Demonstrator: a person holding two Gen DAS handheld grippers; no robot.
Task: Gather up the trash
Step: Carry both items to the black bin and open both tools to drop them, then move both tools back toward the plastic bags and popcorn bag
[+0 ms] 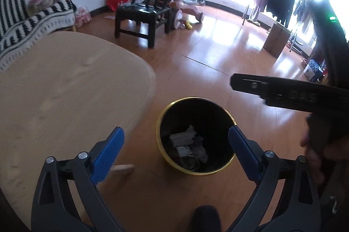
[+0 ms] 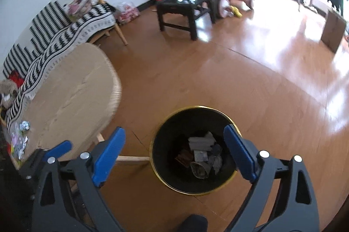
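Trash point(image 2: 202, 155) already lies in the bin point(image 2: 165, 123). Your 2 grippers' jaws hang released and empty; wrappers point(image 2: 19, 140) remain on the tabletop point(image 2: 72, 88).

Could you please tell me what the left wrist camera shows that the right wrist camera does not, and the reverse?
Only the left wrist view shows the other black gripper's side reaching in from the right, and the clothes rack of dark garments by the bright window.

Only the right wrist view shows the small crumpled wrappers at the near left corner of the light wooden table.

Both show the black gold-rimmed bin on the floor holding paper trash, the dark wooden chair, the striped sofa cover, and open blue-padded fingers.
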